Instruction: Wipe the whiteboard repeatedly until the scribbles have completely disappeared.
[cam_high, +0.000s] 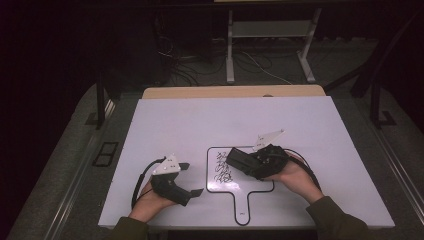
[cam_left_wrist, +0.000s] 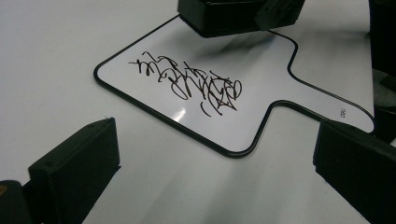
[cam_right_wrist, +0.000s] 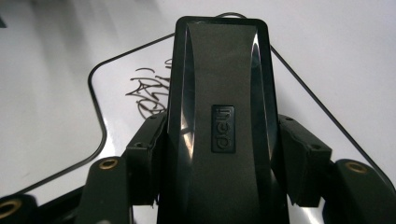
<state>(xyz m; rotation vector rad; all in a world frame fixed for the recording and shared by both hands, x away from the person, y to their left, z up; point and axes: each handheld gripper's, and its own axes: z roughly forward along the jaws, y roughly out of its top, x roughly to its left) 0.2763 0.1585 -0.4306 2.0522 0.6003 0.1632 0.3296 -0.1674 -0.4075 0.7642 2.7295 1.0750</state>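
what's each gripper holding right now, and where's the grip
Right gripper: jaws clamp the black whiteboard eraser by its long sides, near its rear end. Left gripper: jaws open, nothing held.

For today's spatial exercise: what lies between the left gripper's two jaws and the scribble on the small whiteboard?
In the left gripper view, bare white table and the blank near edge of the whiteboard lie before the scribble; the left gripper jaws stand wide apart.

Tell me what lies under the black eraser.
Under the eraser lies the small whiteboard, with black scribbles showing beside it. The right tool clamps the eraser. Whatever writing sits directly beneath is covered.
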